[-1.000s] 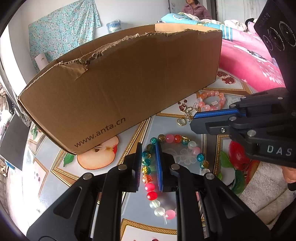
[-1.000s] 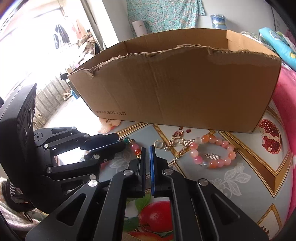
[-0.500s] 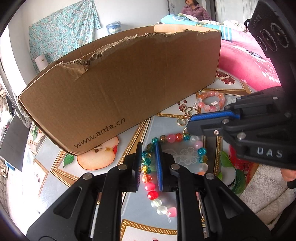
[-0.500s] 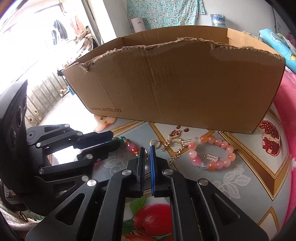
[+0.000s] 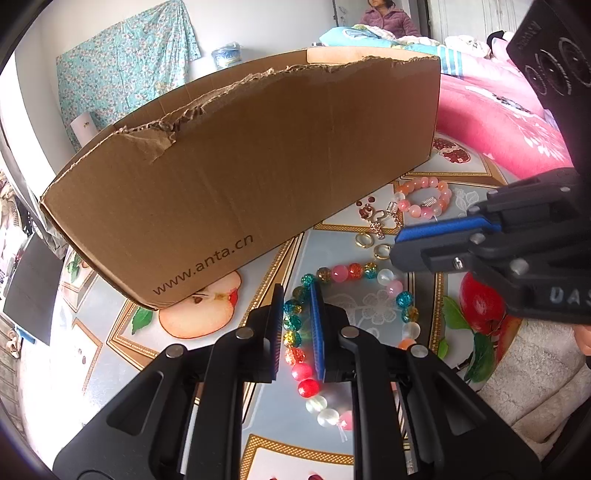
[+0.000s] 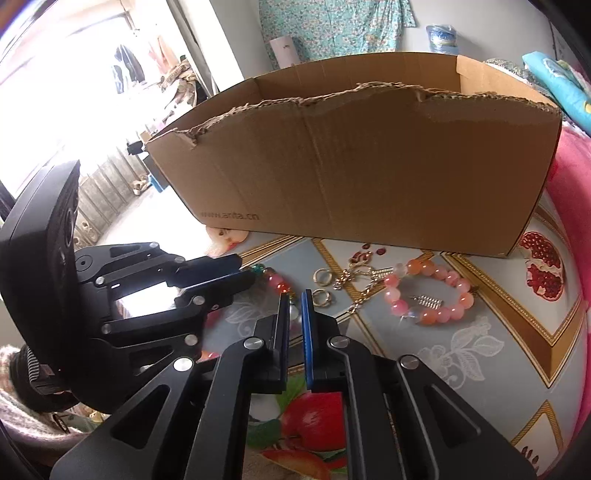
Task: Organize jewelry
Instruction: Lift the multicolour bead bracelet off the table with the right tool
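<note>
Gripping the multicolour bracelet (image 5: 334,275) on its left run of beads, the left gripper (image 5: 297,325) has its jaws nearly closed with the strand between the pads, apparently pinning the loop so it can be lifted whole. The bracelet lies on the tablecloth (image 5: 258,417) at 6 o'clock from the box (image 5: 240,177), the likely place for the jewelry.

The right gripper (image 6: 294,325) comes in from 3 o'clock in the left wrist view. Its jaws have just been opening and now stand a narrow slit apart. A pale bead shows through the slit, but the pads do not appear to press on it; I judge this gripper holds nothing.

Other items:
- Pink bracelet (image 6: 430,291), at 2 o'clock from the right gripper, well clear of both tools.
- Two gold rings (image 6: 320,277), near 12 o'clock from the right gripper's tips.
- Gold chain (image 6: 354,275) and small spring-like charms, between the rings and the pink bracelet.
- Seated person (image 5: 384,18) on a bed far behind the box.

Obstacles: the box's tall near wall, with its torn top edge, stands between the jewelry and the box interior, so any piece probably must be raised over it. The right gripper crowds the bracelet's far side, and the rings lie close enough to be swept along.
</note>
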